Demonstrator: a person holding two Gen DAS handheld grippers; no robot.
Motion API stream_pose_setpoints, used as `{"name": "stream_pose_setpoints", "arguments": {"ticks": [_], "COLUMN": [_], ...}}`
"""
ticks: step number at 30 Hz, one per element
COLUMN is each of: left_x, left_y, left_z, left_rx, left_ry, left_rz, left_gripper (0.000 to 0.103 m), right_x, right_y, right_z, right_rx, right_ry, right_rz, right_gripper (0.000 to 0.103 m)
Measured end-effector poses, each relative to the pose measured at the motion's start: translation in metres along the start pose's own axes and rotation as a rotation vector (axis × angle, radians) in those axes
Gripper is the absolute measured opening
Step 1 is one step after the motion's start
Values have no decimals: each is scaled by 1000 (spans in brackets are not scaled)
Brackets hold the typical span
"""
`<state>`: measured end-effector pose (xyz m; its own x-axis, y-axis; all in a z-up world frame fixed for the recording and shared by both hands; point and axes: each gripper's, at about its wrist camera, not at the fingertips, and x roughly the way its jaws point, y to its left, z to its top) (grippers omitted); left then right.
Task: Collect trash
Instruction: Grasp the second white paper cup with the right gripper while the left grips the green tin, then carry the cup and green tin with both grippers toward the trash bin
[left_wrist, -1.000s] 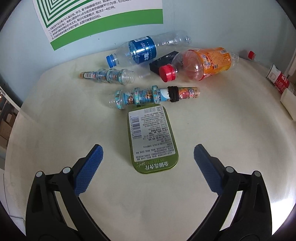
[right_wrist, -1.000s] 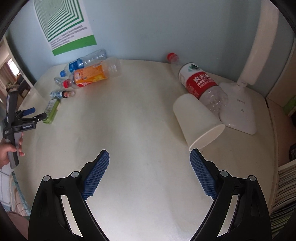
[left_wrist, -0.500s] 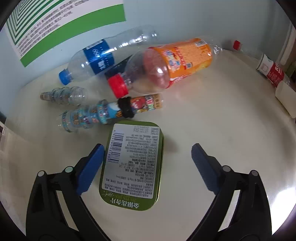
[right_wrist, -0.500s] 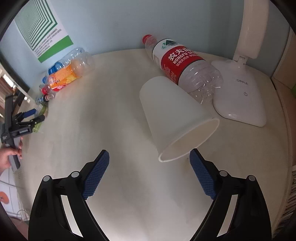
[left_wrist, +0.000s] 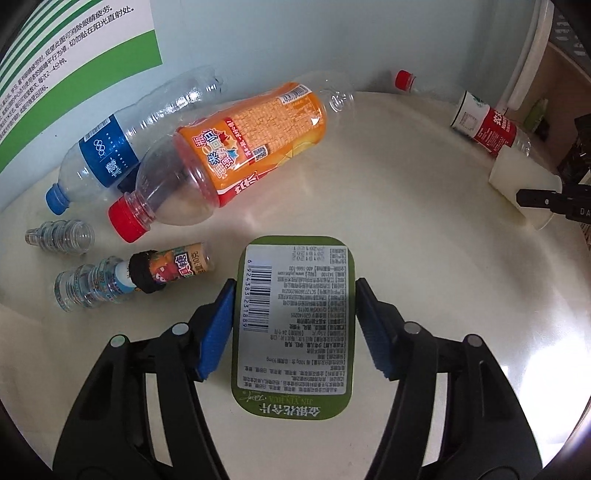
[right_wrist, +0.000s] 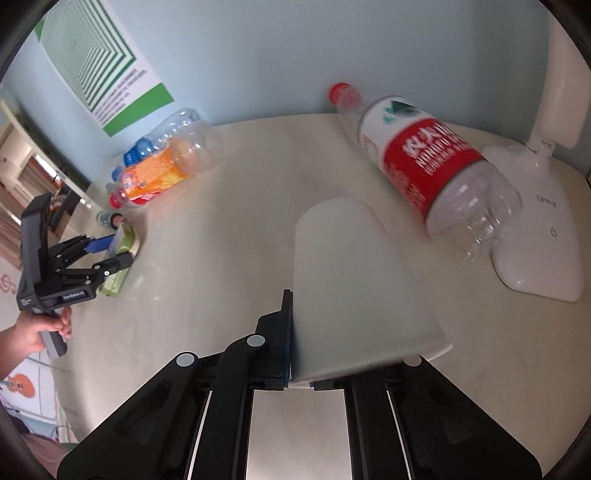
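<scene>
My left gripper (left_wrist: 295, 325) is shut on a flat green tin (left_wrist: 293, 325) with a white printed label; its blue pads (left_wrist: 218, 332) press the tin's long sides. It also shows in the right wrist view (right_wrist: 123, 254). My right gripper (right_wrist: 354, 332) is shut on a white paper cup (right_wrist: 354, 280) lying on its side; the right finger is hidden behind the cup. Beyond the tin lie an orange-labelled bottle (left_wrist: 229, 158), a blue-labelled bottle (left_wrist: 122, 147) and two small ribbed bottles (left_wrist: 129, 277). A red-labelled bottle (right_wrist: 424, 158) lies beside the cup.
A white desk lamp base (right_wrist: 543, 229) stands right of the red-labelled bottle. The round cream table (left_wrist: 424, 277) meets a pale blue wall with a green poster (left_wrist: 74, 48). The table edge runs along the left (right_wrist: 74, 332).
Both grippers moved forward and shut: the left one closed on the green tin, the right one closed on the paper cup.
</scene>
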<state>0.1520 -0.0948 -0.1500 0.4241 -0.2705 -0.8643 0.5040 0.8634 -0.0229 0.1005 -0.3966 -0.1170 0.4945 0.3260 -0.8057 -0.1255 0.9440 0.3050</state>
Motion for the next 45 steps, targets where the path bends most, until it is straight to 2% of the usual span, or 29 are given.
{"name": "stream_pose_setpoints", "arguments": {"ticks": [7,14,23,30,35,41,45], "left_x": [-32,-75,-139,-190,-227,-279,-321], "left_y": [3,17,60,113,152,196,219], "left_z": [1,-9,-47,-109,-167,-256,-326], "left_rx": [-10,-44,-132,-274,-400,-575,-705], "left_ry": [-38,-111,-181,-198,-201,-189,-171], "left_rz": [-14,11,104,225,320,456,557], "left_gripper": [60,60,61,61,61,61,61], "right_x": [-14,-30,-32,-10,13,42,56], "right_y": [36,83,180,276,358,473,556], "right_z": [7,21,39,39,31,9,-21], "right_rx": [-78,-168,-341,-502,-626,-785,-899], "right_ry": [-11,-42,-53,-3,53,129,185], "right_rz": [55,93,205,312,407,551,652], "right_gripper": [7,7,7,7,7,7,7]}}
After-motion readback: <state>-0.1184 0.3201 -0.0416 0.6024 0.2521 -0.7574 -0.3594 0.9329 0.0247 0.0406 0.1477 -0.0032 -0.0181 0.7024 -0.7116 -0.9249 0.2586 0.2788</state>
